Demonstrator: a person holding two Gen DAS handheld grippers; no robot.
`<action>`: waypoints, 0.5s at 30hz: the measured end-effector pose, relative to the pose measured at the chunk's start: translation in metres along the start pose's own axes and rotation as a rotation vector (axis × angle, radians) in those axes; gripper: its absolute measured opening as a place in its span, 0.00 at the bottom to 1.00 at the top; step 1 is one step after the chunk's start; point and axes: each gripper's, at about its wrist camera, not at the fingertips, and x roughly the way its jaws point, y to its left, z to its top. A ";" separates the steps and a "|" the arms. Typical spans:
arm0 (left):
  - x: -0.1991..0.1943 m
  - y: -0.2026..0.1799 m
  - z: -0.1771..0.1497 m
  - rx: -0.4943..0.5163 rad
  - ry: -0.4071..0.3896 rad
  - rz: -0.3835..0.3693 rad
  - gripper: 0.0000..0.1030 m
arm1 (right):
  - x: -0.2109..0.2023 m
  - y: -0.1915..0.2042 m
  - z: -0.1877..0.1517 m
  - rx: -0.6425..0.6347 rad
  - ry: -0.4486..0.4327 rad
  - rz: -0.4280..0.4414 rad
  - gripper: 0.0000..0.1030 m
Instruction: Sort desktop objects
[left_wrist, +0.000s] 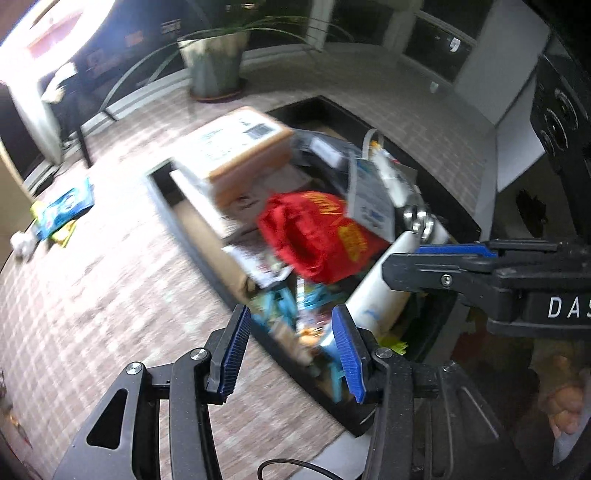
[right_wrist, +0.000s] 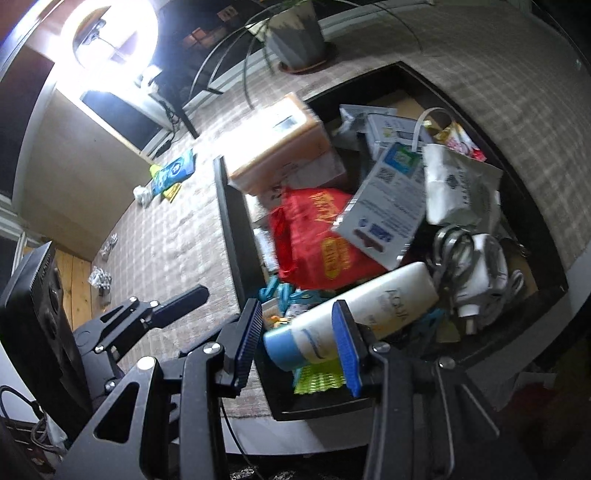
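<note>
Right tool (right_wrist: 297, 341), spread wide around the white bottle (right_wrist: 354, 314) but not gripping, should be centred before closure; left tool (left_wrist: 295, 349) is held open, empty.

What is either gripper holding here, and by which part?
Nothing is visibly held. The left gripper is open over the bin; the right gripper straddles the white bottle without clamping it.

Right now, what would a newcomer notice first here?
The black bin packed with clutter, with a red bag at its middle and a tan box tilted over its far left corner. Nearest, a white bottle with a blue cap lies between the open fingers of the right gripper.
</note>
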 end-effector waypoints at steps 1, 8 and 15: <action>-0.003 0.005 -0.001 -0.009 -0.005 0.012 0.42 | 0.002 0.006 0.000 -0.012 0.000 0.000 0.38; -0.031 0.043 -0.016 -0.087 -0.055 0.095 0.43 | 0.014 0.043 -0.001 -0.092 0.011 0.003 0.38; -0.063 0.075 -0.034 -0.160 -0.105 0.156 0.45 | 0.023 0.089 -0.002 -0.183 0.013 0.004 0.39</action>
